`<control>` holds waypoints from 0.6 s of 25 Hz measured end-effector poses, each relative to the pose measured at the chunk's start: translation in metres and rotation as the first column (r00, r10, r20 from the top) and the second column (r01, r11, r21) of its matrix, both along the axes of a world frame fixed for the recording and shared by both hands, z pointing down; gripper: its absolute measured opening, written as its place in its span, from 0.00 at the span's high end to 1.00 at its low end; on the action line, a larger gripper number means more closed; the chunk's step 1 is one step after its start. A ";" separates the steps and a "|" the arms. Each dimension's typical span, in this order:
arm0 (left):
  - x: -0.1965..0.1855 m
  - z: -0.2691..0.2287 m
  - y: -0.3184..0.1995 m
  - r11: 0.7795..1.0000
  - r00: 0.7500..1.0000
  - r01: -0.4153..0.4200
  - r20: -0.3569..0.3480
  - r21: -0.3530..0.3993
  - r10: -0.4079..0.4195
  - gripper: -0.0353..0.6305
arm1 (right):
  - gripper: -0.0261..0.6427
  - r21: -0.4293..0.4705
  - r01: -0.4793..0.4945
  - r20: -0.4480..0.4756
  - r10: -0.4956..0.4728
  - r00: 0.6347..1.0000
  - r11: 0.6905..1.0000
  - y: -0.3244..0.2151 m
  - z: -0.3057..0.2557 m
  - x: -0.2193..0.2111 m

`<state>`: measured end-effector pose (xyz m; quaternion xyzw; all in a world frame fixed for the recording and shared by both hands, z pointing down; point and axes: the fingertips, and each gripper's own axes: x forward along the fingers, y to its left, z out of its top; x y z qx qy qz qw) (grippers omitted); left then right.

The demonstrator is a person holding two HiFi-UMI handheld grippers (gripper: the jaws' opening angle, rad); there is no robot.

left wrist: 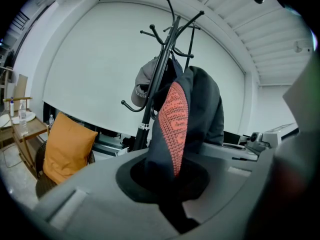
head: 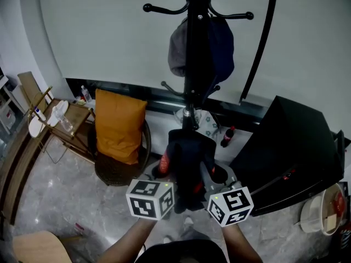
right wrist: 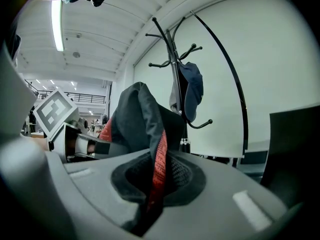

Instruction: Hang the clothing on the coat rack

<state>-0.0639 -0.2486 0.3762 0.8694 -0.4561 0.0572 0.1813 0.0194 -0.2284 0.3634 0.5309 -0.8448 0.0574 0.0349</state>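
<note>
- The left gripper (left wrist: pixel 172 184) has its jaws clenched on a fold of the dark garment (head: pixel 186 163), right at a strip of red patterned trim.
- The right gripper (right wrist: pixel 155 184) pinches the same garment, and a red band runs down between its closed jaws.
- The garment bunches up between the two grippers, held off the floor on the near side of the coat rack (head: pixel 196 48), below its upper hooks and not on any of them.
- A cap (head: pixel 178 51) hangs high on the rack.
- To the left, a chair (head: pixel 118 171) holds an orange cushion (head: pixel 118 125).
</note>
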 end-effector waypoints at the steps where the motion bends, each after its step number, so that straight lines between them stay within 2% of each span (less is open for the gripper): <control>1: 0.003 0.000 -0.003 1.000 1.000 0.001 -0.001 0.001 -0.001 0.92 | 0.92 0.001 0.001 0.001 -0.001 1.000 1.000 -0.003 0.000 0.003; 15: 0.023 0.003 -0.039 1.000 0.999 0.031 0.010 -0.005 -0.031 0.92 | 0.92 -0.003 0.034 0.011 -0.034 0.999 0.999 -0.043 0.002 0.022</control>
